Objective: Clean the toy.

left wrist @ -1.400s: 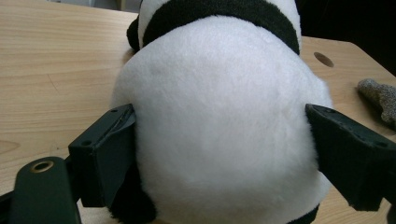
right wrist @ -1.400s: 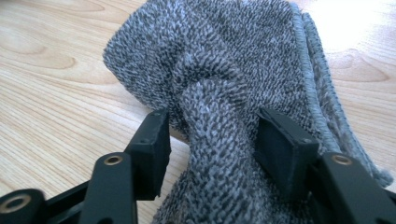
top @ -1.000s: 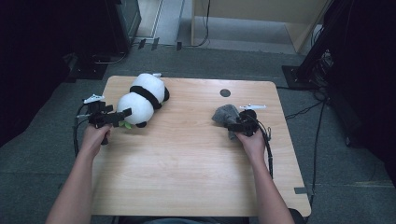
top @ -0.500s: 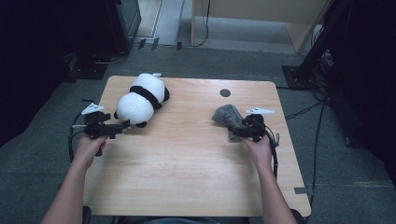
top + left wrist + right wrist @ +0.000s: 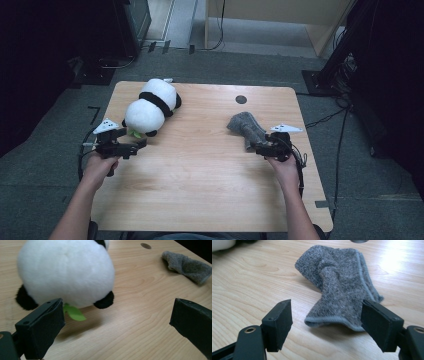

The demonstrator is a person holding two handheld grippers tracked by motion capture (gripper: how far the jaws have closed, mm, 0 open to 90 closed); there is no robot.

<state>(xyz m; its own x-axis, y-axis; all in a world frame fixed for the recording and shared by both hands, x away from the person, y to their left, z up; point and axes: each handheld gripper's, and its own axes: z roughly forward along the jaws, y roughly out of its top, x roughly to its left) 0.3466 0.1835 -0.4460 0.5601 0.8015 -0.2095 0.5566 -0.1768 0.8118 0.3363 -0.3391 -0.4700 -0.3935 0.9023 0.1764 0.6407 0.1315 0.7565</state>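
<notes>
Left gripper (image 5: pixel 140 145) — drawn back from panda (image 5: pixel 150 106), right gripper (image 5: pixel 254 146) off sock (image 5: pixel 246 128)

Grey sock (image 5: pixel 342 290) on wooden table (image 5: pixel 249 285), just beyond the right claw's (image 5: pixel 327 326) parted jaws.

Even overhead light, dark surroundings; glare on table (image 5: pixel 394 260); near panda (image 5: pixel 65 272) blurred.

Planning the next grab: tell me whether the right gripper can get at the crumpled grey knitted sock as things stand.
Probably yes. The right gripper stands open, its fingers apart, just short of the crumpled grey knitted sock's cuff, with bare wooden table between.
</notes>
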